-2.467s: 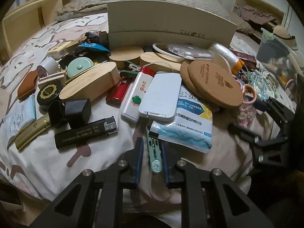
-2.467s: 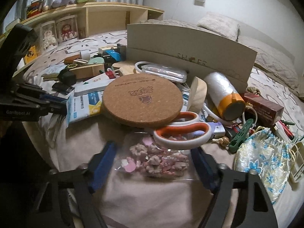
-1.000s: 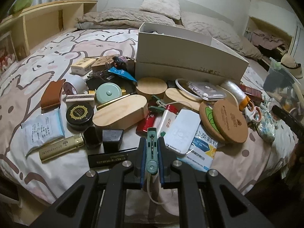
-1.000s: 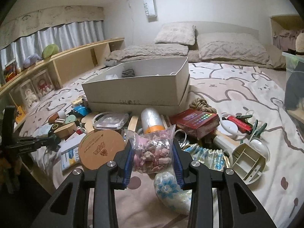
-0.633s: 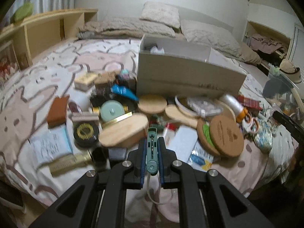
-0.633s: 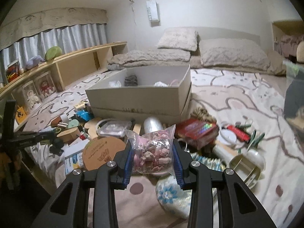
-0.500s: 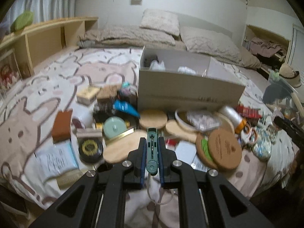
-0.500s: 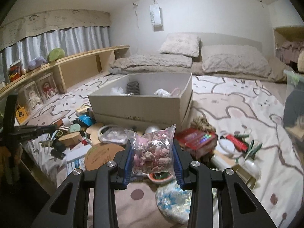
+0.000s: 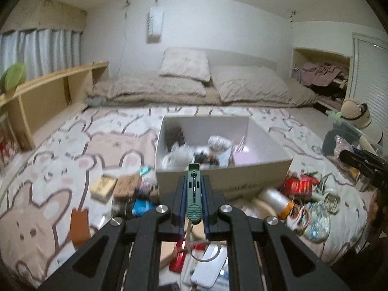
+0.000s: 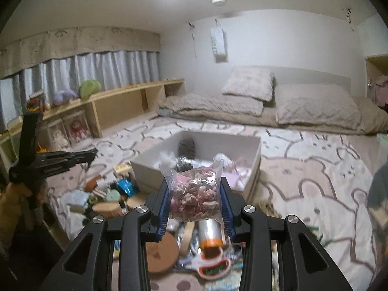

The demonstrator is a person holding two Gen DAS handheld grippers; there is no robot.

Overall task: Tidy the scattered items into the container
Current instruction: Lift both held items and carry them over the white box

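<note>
Both tongs are loaded: your left tongs [image 9: 194, 194] are clamped on a slim green tool [image 9: 193, 195], your right tongs [image 10: 195, 203] on a clear bag of pink trinkets [image 10: 195, 194], each held above the bed short of the white box [image 9: 223, 172]. That box already holds several items. Many more lie scattered on the bedspread [image 9: 48, 169] around it, so most of the tidying looks left to do.
</note>
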